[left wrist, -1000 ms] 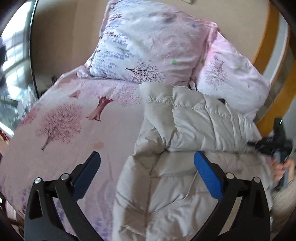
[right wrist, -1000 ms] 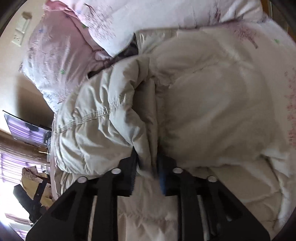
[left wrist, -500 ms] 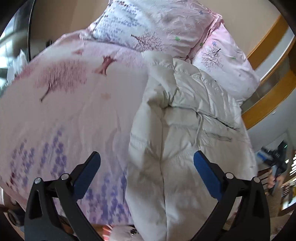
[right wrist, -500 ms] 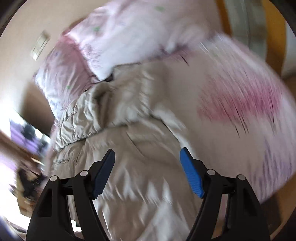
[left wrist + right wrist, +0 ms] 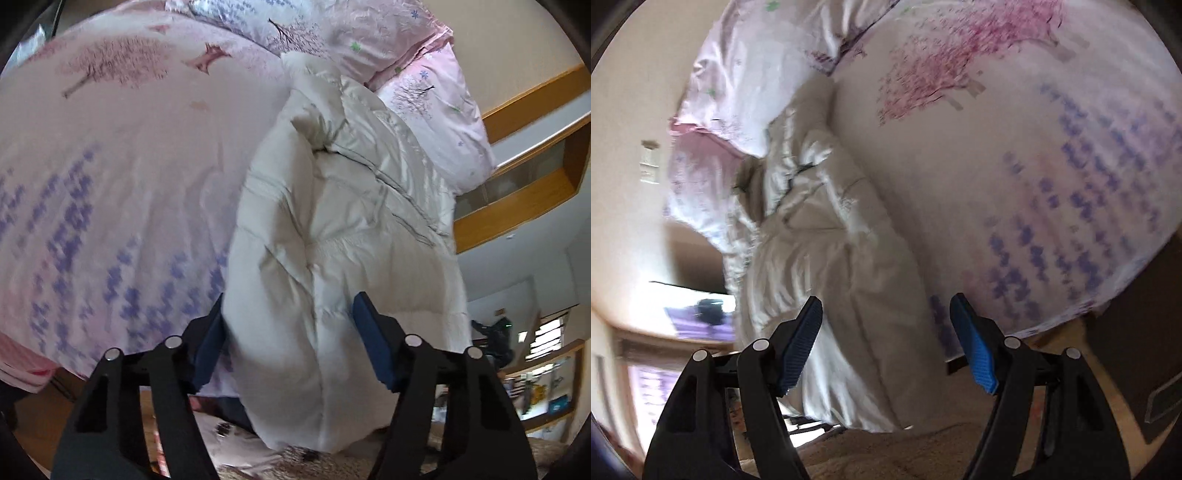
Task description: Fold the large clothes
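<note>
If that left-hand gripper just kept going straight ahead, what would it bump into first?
Most likely the cream puffy jacket lying on the bed. The left gripper has just been closing around the jacket's near end, which already bulges between its jaws, though whether the pads press on it is unclear.

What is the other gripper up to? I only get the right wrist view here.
Observer: The left gripper straddles the near end of the jacket. Its jaws have just been closing.
Operator: Has it got hold of it?
Observer: The jacket bulges between the fingers and hides one tip. Whether the pads press on it I cannot tell.
Operator: Anything beyond the bed that I miss?
Observer: A wooden shelf runs along the wall to the right of the pillows.
</note>
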